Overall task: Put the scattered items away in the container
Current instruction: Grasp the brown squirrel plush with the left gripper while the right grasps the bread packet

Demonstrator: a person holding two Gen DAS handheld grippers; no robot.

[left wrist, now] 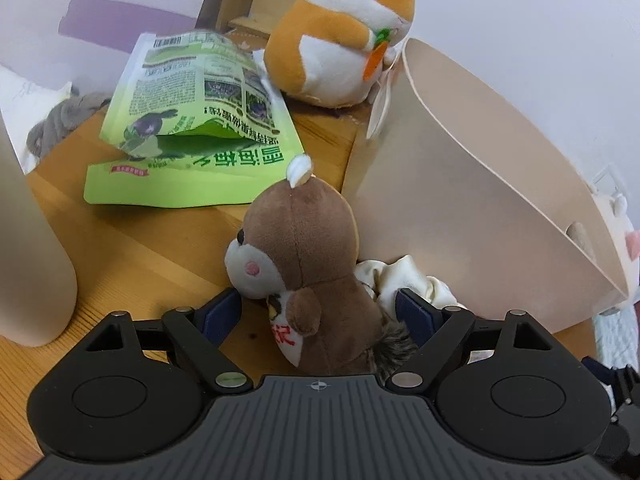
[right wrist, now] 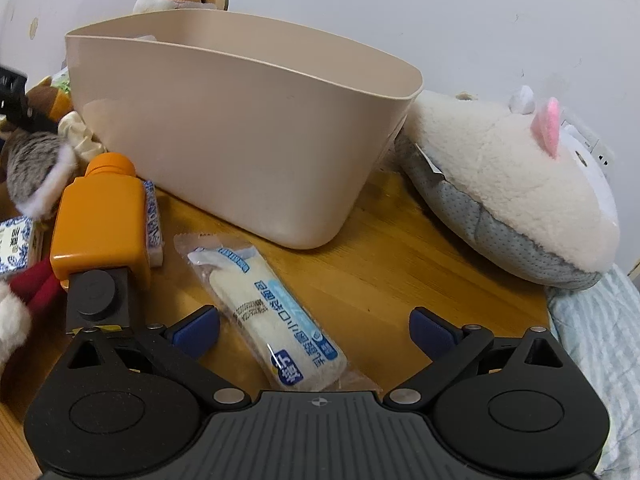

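A brown squirrel plush (left wrist: 308, 264) stands upright on the wooden table, between the blue fingers of my left gripper (left wrist: 320, 312). The jaws are open around its body, with a gap on each side. The beige plastic bin (left wrist: 472, 216) stands just right of it; it also shows in the right wrist view (right wrist: 240, 128), open and seemingly empty. My right gripper (right wrist: 314, 332) is open and empty, its fingers on either side of a wrapped white snack bar (right wrist: 272, 312) lying in front of the bin.
An orange hamster plush (left wrist: 344, 40) and a green snack pouch (left wrist: 192, 120) sit behind the squirrel. A cream cloth (left wrist: 404, 280) lies by the bin. An orange bottle (right wrist: 100, 224), small blue-white packets (right wrist: 154, 216) and a plush slipper (right wrist: 512, 192) surround the bin. The table edge meets striped bedding (right wrist: 600, 340).
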